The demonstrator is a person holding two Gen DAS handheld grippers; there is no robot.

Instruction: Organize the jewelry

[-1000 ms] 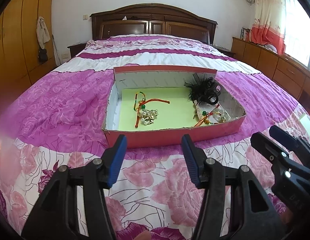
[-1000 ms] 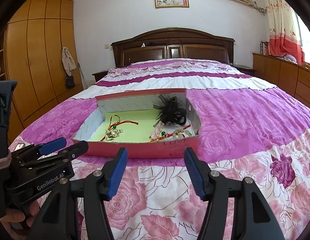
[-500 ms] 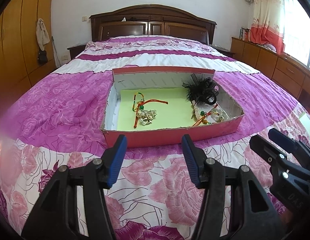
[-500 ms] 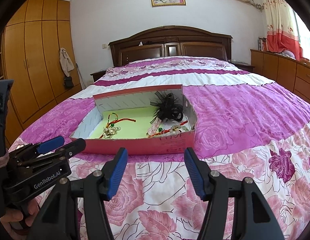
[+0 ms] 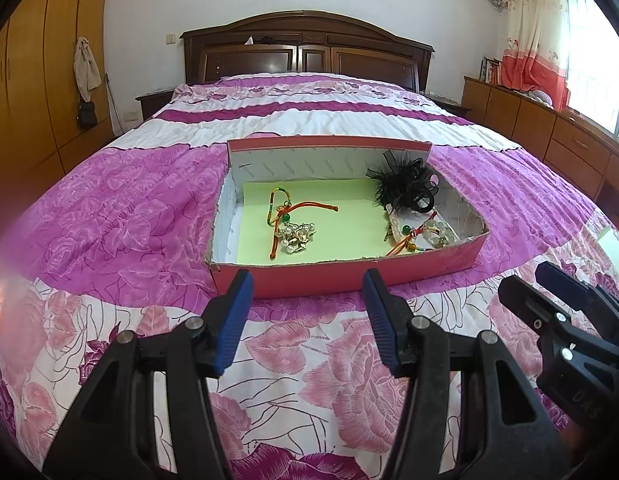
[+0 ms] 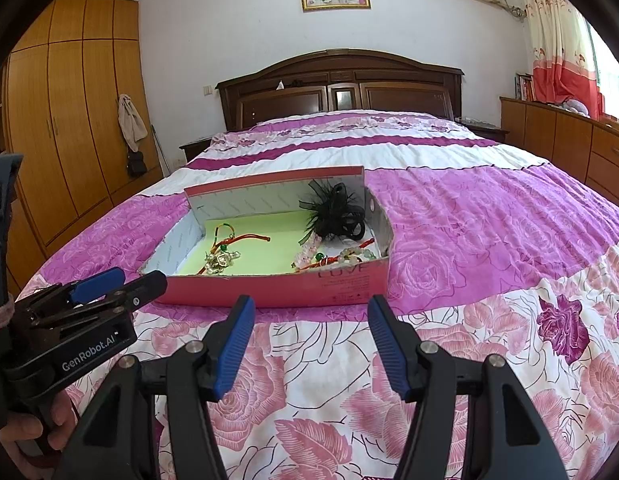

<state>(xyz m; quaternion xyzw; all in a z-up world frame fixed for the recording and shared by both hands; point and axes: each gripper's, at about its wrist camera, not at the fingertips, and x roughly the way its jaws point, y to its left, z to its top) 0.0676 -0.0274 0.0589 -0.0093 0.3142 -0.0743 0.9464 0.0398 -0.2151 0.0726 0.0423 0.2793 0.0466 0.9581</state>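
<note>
A shallow pink box (image 5: 341, 276) (image 6: 293, 290) with a pale green liner lies on the bed. Inside it, a red-and-green cord bracelet with pearly charms (image 5: 295, 232) (image 6: 223, 258) lies at the left. A black feathered hair piece (image 5: 407, 190) (image 6: 335, 212) fills the far right corner. A beaded bracelet with red cord (image 5: 423, 236) (image 6: 341, 258) lies in front of the hair piece. My left gripper (image 5: 307, 322) hovers open just short of the box's near wall, nothing between its blue pads. My right gripper (image 6: 309, 340) hangs open beside it, likewise empty.
The bed's pink and purple floral quilt (image 5: 121, 216) (image 6: 489, 232) spreads all around the box. A dark wooden headboard (image 5: 305, 52) stands behind it. Wooden wardrobes (image 6: 61, 132) line the left wall and low cabinets (image 5: 549, 136) the right. A hand (image 6: 33, 432) holds the left gripper.
</note>
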